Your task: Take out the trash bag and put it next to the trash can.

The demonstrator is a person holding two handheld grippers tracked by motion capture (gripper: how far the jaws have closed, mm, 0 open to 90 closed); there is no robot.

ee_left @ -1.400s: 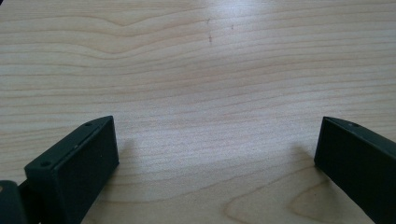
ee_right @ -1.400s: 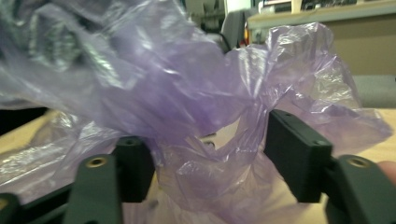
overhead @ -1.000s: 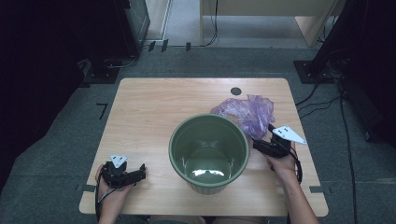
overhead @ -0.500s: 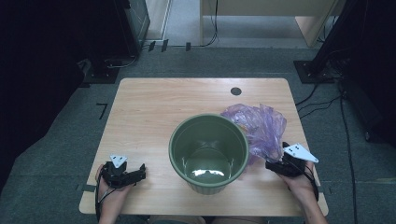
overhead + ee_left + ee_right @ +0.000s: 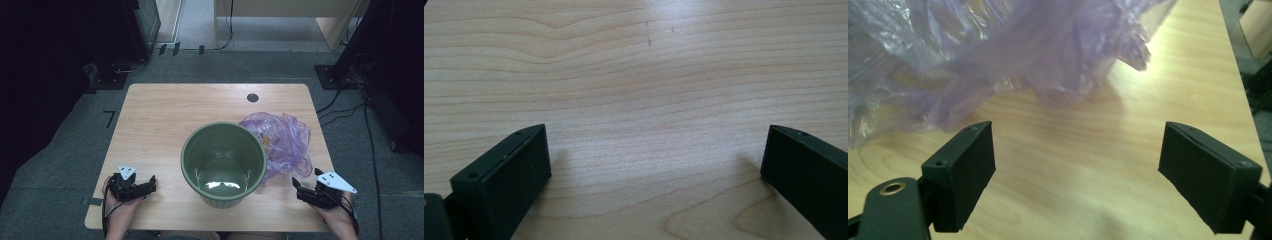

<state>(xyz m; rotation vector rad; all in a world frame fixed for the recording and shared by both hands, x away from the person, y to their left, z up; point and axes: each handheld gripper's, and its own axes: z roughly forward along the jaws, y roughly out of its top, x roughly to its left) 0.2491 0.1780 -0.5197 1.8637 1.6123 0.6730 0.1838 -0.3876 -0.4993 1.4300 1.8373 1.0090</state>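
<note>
An empty green bucket [image 5: 223, 162] stands upright in the middle of the wooden table [image 5: 165, 120]. A crumpled purple plastic bag [image 5: 282, 142] lies on the table against the bucket's right side. My right gripper [image 5: 305, 180] rests near the front right corner, just short of the bag, open and holding nothing. In the right gripper view the bag [image 5: 998, 55] lies beyond the spread jaws of the right gripper [image 5: 1078, 165], not between them. My left gripper [image 5: 151, 184] sits at the front left, open over bare wood. Its wide jaws frame the left gripper [image 5: 654, 165].
A dark round hole [image 5: 252, 97] marks the table's far side. Dark equipment and cables [image 5: 345, 75] stand on the grey carpet around the table. The far and left parts of the tabletop are bare wood.
My right gripper has drawn back from the bag toward the table's near edge. The bag has spread out beside the bucket. The left gripper has stayed put.
</note>
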